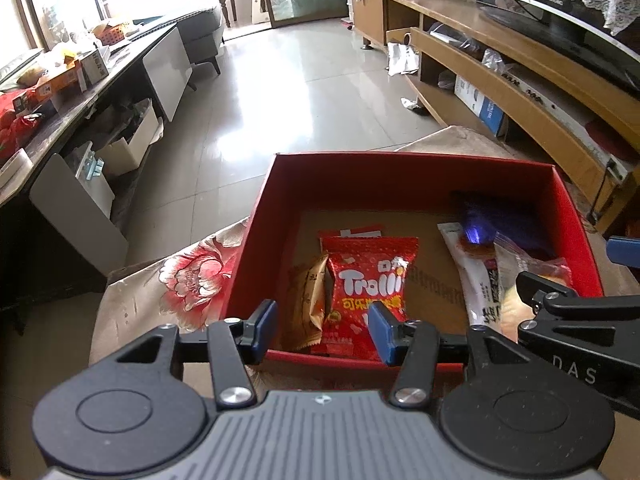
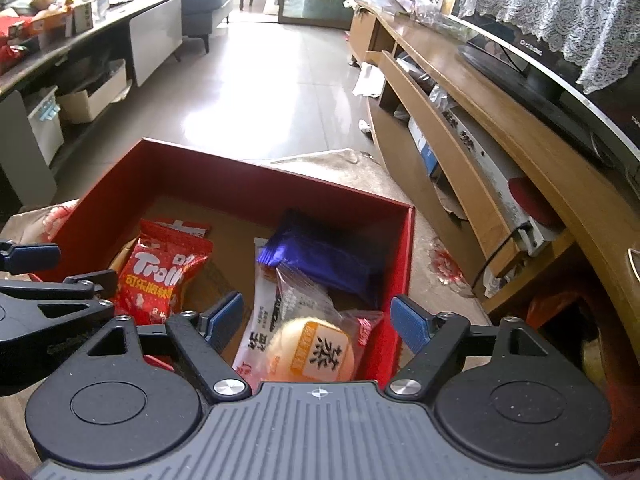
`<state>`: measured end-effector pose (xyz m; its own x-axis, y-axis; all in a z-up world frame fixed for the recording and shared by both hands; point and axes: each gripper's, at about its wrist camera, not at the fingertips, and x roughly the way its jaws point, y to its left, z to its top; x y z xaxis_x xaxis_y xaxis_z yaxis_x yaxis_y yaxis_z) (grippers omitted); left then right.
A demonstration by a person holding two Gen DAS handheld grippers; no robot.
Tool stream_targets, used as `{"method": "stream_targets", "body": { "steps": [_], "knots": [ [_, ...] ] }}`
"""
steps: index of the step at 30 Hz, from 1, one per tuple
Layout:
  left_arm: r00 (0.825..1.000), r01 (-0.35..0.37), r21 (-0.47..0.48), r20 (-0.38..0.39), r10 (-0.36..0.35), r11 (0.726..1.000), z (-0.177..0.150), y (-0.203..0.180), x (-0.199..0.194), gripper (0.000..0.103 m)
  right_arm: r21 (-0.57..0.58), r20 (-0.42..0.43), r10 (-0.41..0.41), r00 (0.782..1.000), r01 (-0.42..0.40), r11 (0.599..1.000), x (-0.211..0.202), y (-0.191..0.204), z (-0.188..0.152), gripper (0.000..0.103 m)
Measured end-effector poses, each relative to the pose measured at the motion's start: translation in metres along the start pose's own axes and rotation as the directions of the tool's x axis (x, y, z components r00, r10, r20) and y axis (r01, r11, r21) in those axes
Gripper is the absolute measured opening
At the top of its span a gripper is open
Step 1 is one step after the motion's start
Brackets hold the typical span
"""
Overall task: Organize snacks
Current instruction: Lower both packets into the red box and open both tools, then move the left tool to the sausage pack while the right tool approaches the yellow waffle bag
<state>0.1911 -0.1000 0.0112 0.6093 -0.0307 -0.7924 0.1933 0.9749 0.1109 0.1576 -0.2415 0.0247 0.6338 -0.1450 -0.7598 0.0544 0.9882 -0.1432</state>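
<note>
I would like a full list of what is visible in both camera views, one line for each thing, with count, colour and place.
box: 1, red, open, on the flowered cloth
Trolli bag: 1, red, left part of the box
brown packet: 1, brown, left of the Trolli bag, touching it
red-and-white packet: 1, mostly hidden behind the Trolli bag
blue packet: 1, dark blue, far right of the box
white packet: 1, white with black print, right part of the box
round pastry: 1, yellow, in clear wrap, near right corner
flowered cloth: 1, beige with red flowers, under the box
television: 1, black, lace-covered, on the wooden cabinet
left gripper: 1, black with blue pads, open, over the box's near edge
right gripper: 1, same colours, open, above the pastry
</note>
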Motion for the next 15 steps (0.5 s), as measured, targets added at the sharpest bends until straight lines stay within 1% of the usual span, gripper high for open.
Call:
{"method": "stream_targets", "body": {
  "steps": [7, 15],
  "knots": [
    [1.0, 0.007, 0.024, 0.013, -0.007, 1.0, -0.012, 0.002, -0.014, 0.057, -0.009, 0.011, 0.0, 1.0, 0.0, 1.0, -0.014, 0.0, -0.009, 0.086],
    [0.998, 0.038, 0.002, -0.047, -0.038, 0.999, -0.033, 0.015, -0.015, 0.057, -0.016, -0.015, -0.006, 1.0, 0.006, 1.0, -0.022, 0.001, -0.026, 0.086]
  ]
}}
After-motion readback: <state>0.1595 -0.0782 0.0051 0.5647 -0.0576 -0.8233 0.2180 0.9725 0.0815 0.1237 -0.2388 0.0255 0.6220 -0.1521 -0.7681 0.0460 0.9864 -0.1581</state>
